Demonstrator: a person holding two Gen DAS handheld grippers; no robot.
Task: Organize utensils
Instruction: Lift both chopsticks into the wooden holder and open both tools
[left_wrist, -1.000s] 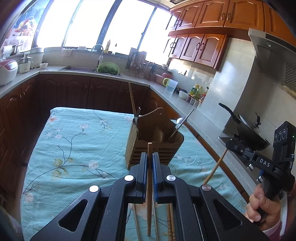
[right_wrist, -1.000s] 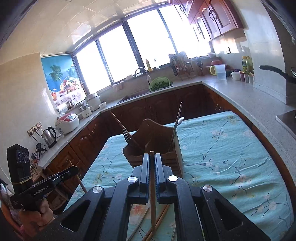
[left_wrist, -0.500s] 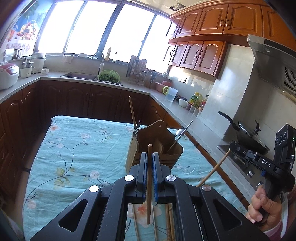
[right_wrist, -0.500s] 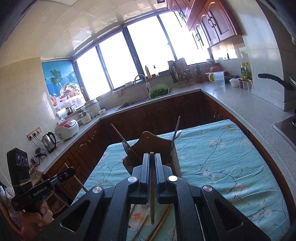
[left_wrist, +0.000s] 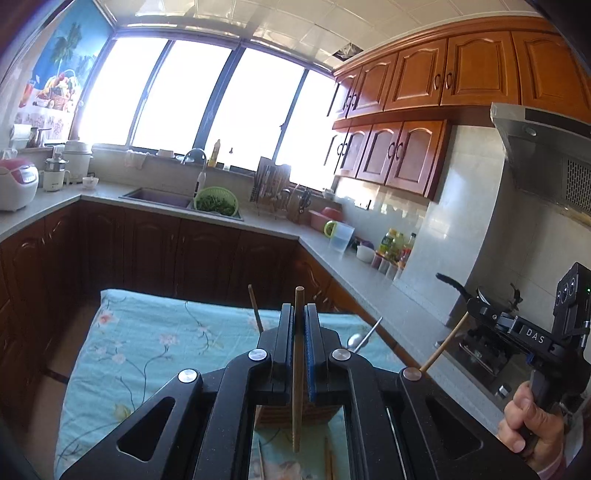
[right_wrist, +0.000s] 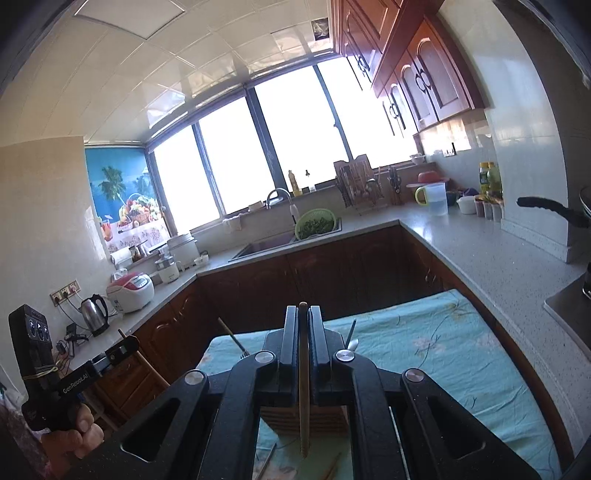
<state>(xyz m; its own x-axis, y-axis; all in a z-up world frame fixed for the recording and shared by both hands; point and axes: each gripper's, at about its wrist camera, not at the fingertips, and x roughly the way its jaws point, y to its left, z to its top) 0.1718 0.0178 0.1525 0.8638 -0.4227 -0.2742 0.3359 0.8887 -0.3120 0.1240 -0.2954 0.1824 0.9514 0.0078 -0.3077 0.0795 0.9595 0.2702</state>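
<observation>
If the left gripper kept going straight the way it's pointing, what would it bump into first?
Probably nothing close. The left gripper, shut on a wooden chopstick, points over the wooden slatted utensil holder and floral teal tablecloth toward the dark brown cabinets. Depth is hard to judge.

"DAS" – right tool (left_wrist: 463, 319); "GenRobot.AI" – left tool (right_wrist: 131, 345).

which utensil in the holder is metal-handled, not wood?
The spoon on the holder's right side, leaning right with a silver handle. The fork on the left has a wooden handle.
</observation>
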